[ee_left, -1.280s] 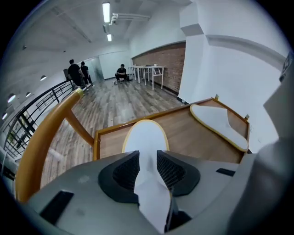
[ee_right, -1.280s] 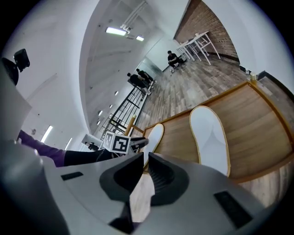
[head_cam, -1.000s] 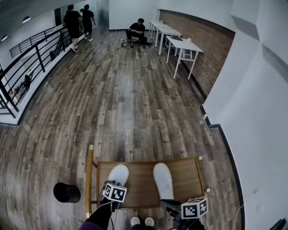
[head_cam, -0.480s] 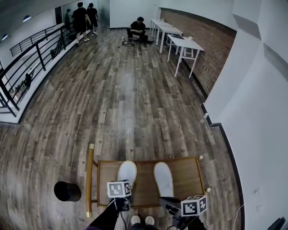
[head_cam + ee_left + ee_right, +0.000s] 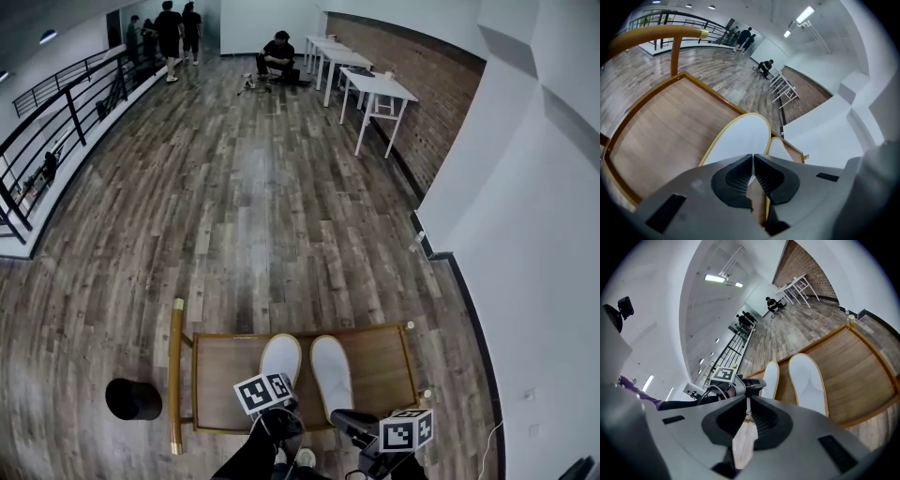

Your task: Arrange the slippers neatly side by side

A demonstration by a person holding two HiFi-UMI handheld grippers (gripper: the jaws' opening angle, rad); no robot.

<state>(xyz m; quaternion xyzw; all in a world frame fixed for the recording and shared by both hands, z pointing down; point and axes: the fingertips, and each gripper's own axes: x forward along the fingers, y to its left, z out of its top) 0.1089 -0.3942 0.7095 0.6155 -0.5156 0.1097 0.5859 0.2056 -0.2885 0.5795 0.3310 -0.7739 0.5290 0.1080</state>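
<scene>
Heel of left slipper (image 5: 280, 360) is pinched in my left gripper (image 5: 752, 161), to line it up beside right slipper (image 5: 331, 373); right gripper (image 5: 746, 404) hovers near-closed, empty.

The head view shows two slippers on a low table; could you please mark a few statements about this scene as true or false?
1. The white left slipper and the white right slipper lie side by side on the low wooden table. True.
2. The black round object stands on the table. False: it sits on the wood-plank floor, left of the table.
3. The left gripper has its jaws closed at the left slipper's near end. True.
4. The right gripper grips the right slipper. False: that slipper lies off to the side of its jaws, and nothing is between them.
</scene>
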